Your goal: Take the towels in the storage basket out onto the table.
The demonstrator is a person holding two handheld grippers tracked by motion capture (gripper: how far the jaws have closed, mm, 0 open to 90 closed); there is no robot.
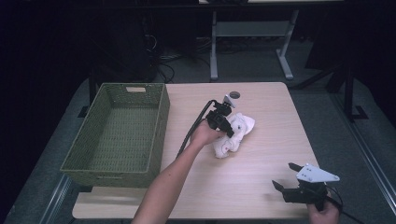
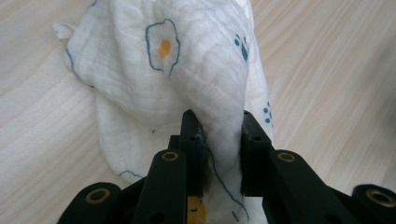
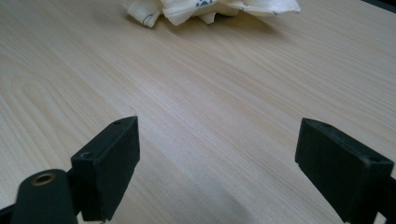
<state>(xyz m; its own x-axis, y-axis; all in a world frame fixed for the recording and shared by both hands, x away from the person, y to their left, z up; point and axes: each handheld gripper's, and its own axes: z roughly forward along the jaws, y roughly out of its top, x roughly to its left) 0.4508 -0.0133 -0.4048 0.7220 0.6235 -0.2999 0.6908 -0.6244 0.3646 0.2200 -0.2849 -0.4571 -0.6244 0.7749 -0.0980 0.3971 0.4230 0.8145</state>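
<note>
You have one crumpled white muslin cloth printed with fried eggs and blue paw marks (image 1: 233, 134) lying near the middle of the pale wooden table (image 1: 261, 186), and one green woven rectangular basket (image 1: 119, 133) standing at the table's left edge, well apart from the cloth. You hold two grippers, one in each hand. Your left gripper (image 2: 219, 135) is down on the cloth: in the left gripper view its jaws stand narrow with a raised fold of the fabric pinched between them, the pads pressing on it from both sides. Your right gripper (image 3: 217, 163) hovers near the table's front right corner, its jaws wide apart with only bare wood between them. In the right gripper view the cloth (image 3: 210, 9) is cut off by the top edge, so you see just its near hem. In the high view your left hand (image 1: 205, 134) and the gripper cover part of the cloth, and the print is too small to make out there. Your right hand (image 1: 322, 214) is cut off by the bottom edge.
</note>
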